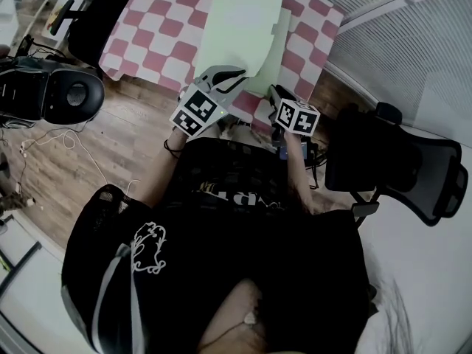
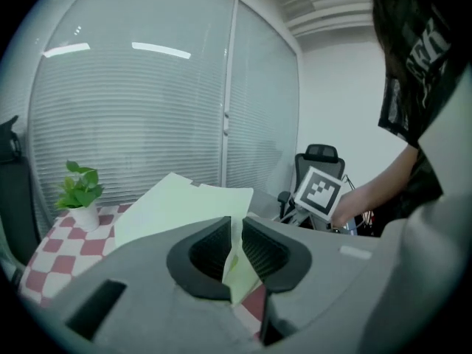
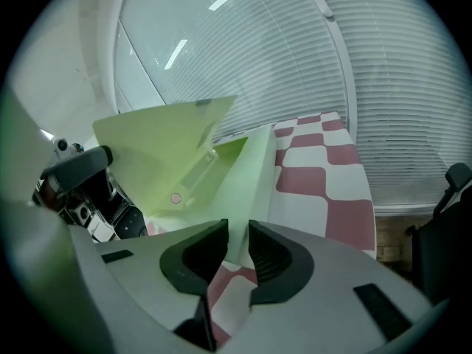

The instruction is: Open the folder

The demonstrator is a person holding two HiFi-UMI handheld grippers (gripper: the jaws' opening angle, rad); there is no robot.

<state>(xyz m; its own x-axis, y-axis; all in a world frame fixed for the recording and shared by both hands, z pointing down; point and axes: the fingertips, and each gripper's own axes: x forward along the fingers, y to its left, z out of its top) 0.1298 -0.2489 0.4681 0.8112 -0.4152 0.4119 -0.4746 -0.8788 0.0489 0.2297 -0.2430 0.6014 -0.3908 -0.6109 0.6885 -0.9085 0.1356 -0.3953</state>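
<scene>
A pale green folder [image 1: 240,32] lies on the red-and-white checked table [image 1: 158,21]. My left gripper [image 1: 234,78] is shut on the near edge of its front cover [image 2: 184,205], which is lifted clear of the rest. The thin green sheet is pinched between the left gripper [image 2: 234,253] pads. My right gripper [image 1: 274,94] sits at the folder's near right corner. In the right gripper view the raised cover [image 3: 158,153] stands open above the back part [image 3: 254,175], whose edge is clamped in the right gripper [image 3: 237,245].
A black office chair [image 1: 398,161] stands close at the right and another [image 1: 96,21] at the table's left end. A black device [image 1: 51,94] and cables lie on the wooden floor. A small potted plant [image 2: 81,198] stands on the table by the blinds.
</scene>
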